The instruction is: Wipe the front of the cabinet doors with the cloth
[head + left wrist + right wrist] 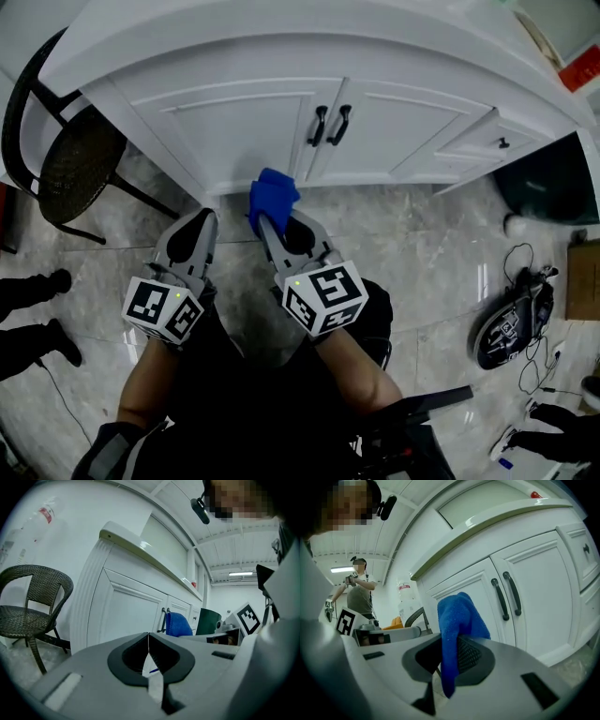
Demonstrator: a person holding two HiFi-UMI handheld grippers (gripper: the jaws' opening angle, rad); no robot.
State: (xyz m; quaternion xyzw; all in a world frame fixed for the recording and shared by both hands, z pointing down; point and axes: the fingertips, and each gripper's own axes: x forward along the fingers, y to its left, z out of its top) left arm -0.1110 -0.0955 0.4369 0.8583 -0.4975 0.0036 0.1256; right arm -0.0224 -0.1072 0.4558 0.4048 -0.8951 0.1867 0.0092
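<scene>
A white cabinet with two doors (pixel 244 131) and two black handles (pixel 328 125) stands in front of me. My right gripper (pixel 272 217) is shut on a blue cloth (pixel 272 197), which sticks up from the jaws a short way in front of the doors, apart from them. In the right gripper view the blue cloth (pixel 457 630) hangs before the left door (pixel 464 602) beside the handles (pixel 508 597). My left gripper (pixel 202 225) is shut with nothing in it, held low and left of the right one; its view shows the cabinet doors (pixel 126 616) and the cloth (pixel 178 624).
A dark wicker chair (pixel 66 159) stands left of the cabinet. Small drawers (pixel 487 142) sit at the cabinet's right, with a dark green bin (pixel 553 183) beyond. Cables and a device (pixel 511 323) lie on the tiled floor at right. A person's shoes (pixel 37 314) are at far left.
</scene>
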